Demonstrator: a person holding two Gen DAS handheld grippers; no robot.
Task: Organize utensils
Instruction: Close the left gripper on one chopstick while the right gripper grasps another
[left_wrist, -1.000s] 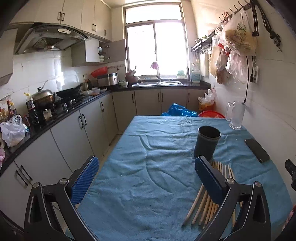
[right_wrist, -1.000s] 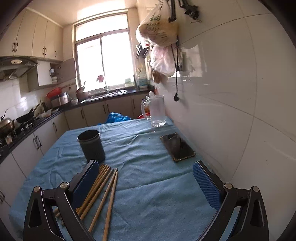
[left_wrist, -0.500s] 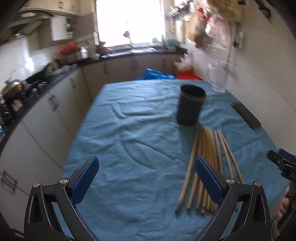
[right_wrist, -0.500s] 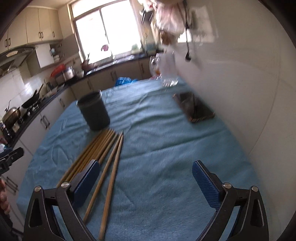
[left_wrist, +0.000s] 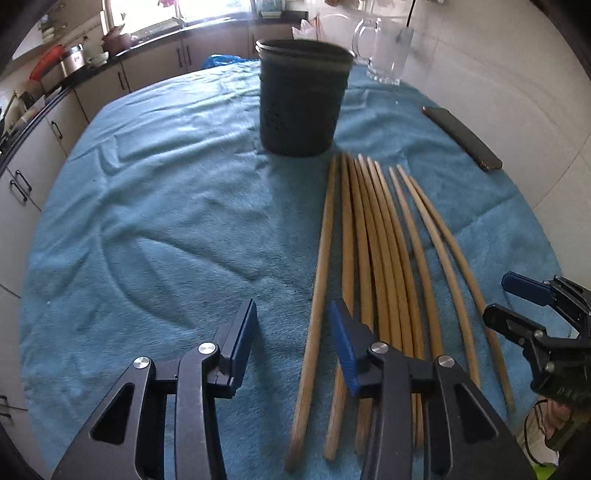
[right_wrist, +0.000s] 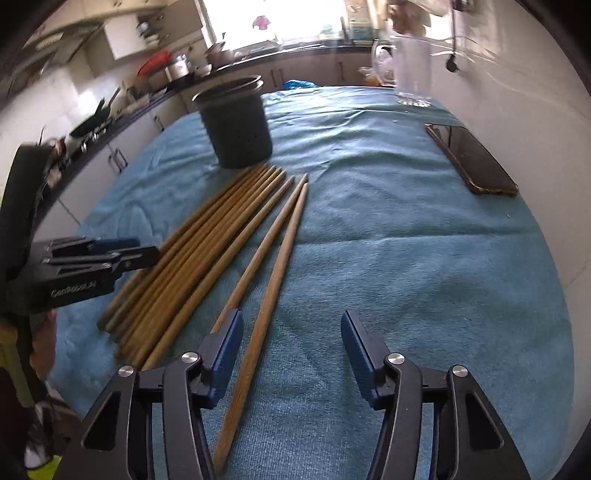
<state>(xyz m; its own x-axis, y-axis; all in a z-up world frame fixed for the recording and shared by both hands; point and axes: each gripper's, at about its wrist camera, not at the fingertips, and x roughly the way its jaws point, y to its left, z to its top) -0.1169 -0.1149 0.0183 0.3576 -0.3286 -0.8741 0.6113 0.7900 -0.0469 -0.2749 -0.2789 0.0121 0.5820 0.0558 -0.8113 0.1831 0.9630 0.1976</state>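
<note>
Left tongs (left_wrist: 291, 341) closing, leftmost chopstick (left_wrist: 321, 258) in the gap, ungripped. Right tongs (right_wrist: 290, 345) closing around the rightmost chopstick (right_wrist: 280, 266), pads clear.

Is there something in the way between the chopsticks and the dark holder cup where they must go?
Nothing visible does. The chopsticks lie on the blue cloth with their tips right by the holder cup, whose mouth looks open. The phone lies off to the side.

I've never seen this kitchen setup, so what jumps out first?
A row of long wooden chopsticks lies on the blue tablecloth, tips toward a dark perforated holder standing just beyond them. Both tools, left and right, are closing over the chopsticks' near ends, pressing nothing yet.
</note>
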